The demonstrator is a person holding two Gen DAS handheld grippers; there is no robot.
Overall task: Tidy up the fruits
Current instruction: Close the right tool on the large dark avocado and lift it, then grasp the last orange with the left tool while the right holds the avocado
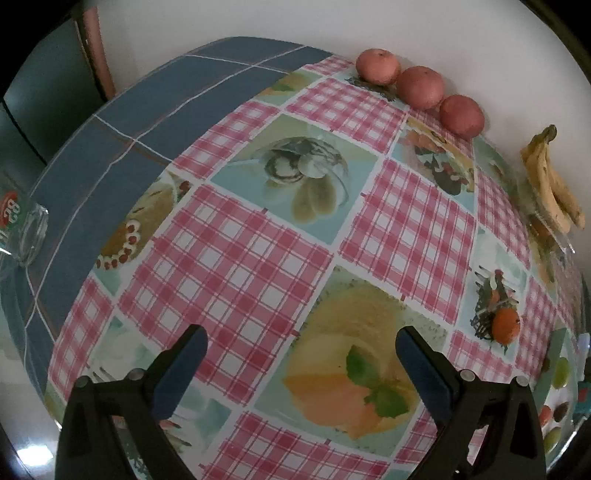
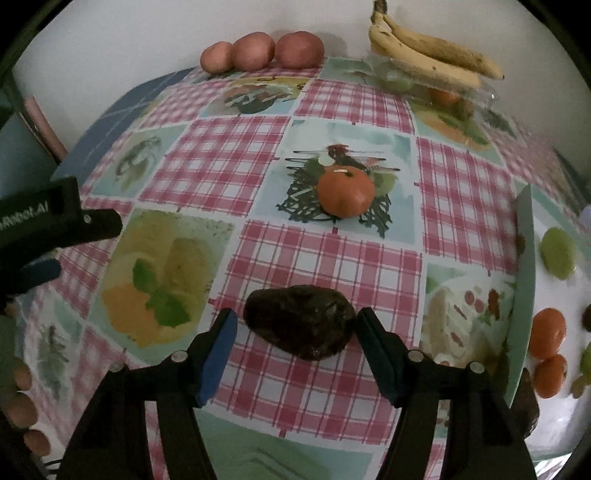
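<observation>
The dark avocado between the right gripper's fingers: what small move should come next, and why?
Probably close the right gripper on the avocado. Its jaws are open on both sides of the fruit, which lies on the tablecloth, not yet gripped.

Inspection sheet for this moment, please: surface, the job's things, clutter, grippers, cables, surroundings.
Surface: table under a pink-check cloth with food prints.
Job's things: dark avocado between the right gripper's fingers, not clamped; orange mid-table; three reddish fruits in a row at the wall; bananas on a clear box; more fruit on a tray at right.
Clutter: glass at the left edge.
Grippers: left gripper open, empty; right gripper open.
Cables: nothing seen.
Surroundings: white wall.
</observation>
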